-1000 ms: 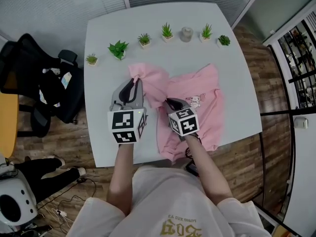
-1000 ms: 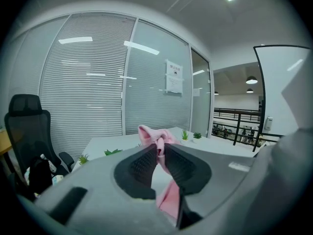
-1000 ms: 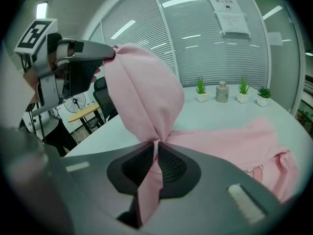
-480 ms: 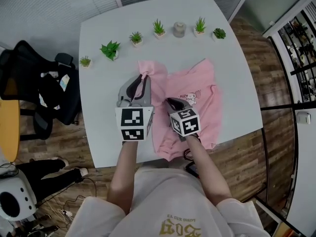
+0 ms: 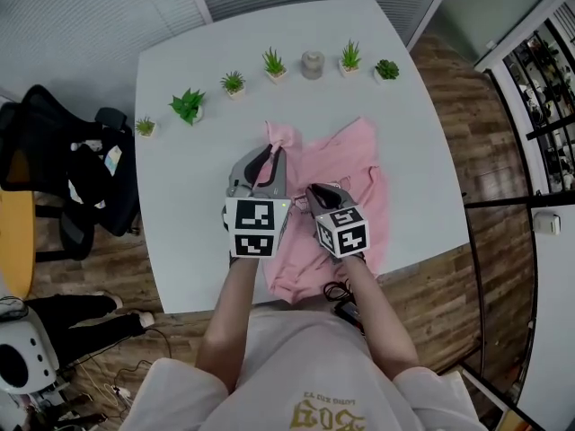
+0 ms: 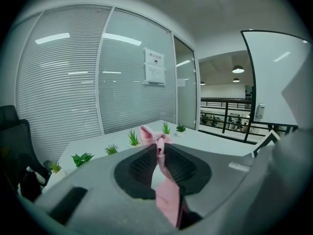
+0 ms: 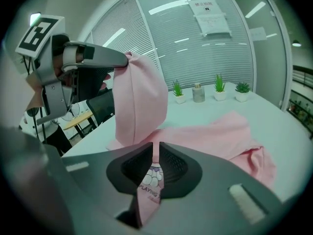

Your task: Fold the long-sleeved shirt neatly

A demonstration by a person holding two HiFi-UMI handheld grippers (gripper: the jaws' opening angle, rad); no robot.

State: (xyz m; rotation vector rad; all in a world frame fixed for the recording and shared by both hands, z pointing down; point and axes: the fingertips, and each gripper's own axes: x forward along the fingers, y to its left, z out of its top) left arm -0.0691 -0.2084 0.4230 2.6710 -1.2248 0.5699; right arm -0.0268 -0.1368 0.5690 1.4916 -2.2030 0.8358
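Observation:
The pink long-sleeved shirt (image 5: 346,164) lies on the white table (image 5: 180,196), its left part gathered up. My left gripper (image 5: 274,148) is shut on a bunch of the pink cloth (image 6: 158,146) and holds it above the table. In the right gripper view that cloth hangs as a pink fold (image 7: 139,102) from the left gripper (image 7: 122,60). My right gripper (image 5: 314,189) is shut on the shirt's front, with a printed patch (image 7: 150,180) showing between its jaws. The rest of the shirt (image 7: 220,131) spreads flat beyond it.
A row of small potted plants (image 5: 188,105) and a grey pot (image 5: 312,64) stands along the table's far side. A black office chair (image 5: 63,169) is left of the table. The table's near edge runs just below the shirt's hem (image 5: 296,287).
Both grippers have moved to the right with the cloth in them. The left part of the shirt has been drawn over the body, so the shirt lies narrower.

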